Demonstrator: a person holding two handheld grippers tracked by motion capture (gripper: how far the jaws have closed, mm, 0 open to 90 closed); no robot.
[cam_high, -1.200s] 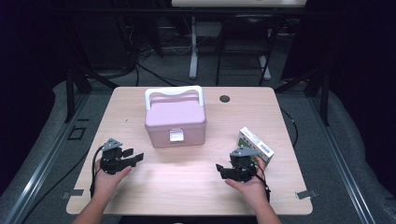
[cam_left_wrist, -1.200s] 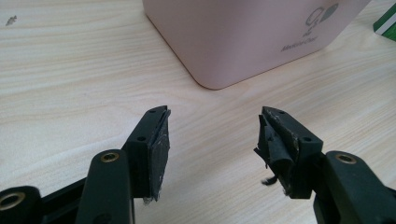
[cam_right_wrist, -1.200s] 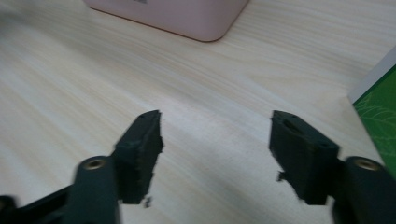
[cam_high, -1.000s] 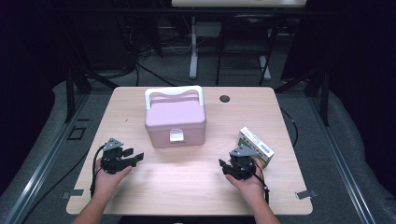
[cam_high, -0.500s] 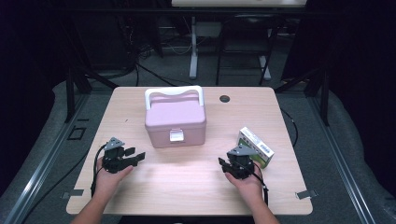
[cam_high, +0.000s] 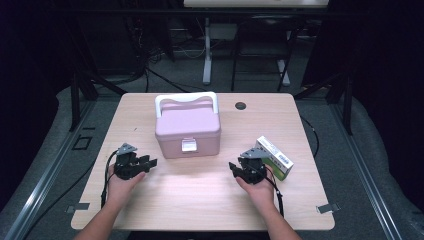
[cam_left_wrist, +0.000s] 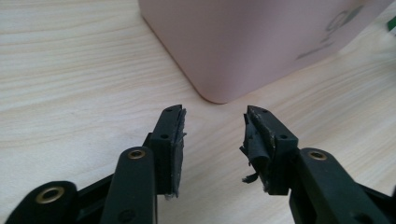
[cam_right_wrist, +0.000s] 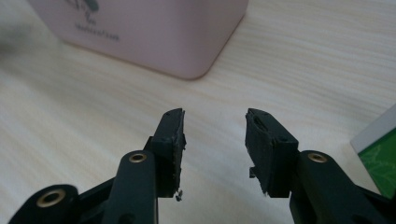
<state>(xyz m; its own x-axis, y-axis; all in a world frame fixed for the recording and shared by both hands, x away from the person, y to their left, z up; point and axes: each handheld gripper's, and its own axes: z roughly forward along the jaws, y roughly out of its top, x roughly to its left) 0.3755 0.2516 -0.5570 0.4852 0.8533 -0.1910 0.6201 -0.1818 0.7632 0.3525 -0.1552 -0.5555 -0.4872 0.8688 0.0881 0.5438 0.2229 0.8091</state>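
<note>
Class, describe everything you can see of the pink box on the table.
The pink box looks like smooth plastic with rounded corners. Its lid is closed, with a pale latch at the front, and a white handle lies folded toward the back. It stands upright on the wooden table, mid-table toward the far edge. Neither gripper touches it.

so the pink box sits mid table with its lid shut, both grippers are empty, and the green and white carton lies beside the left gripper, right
Not quite: the green and white carton lies beside the right gripper, not the left gripper, as the high view shows. The rest holds: the pink box sits mid table with its lid shut, and both grippers are empty.
</note>
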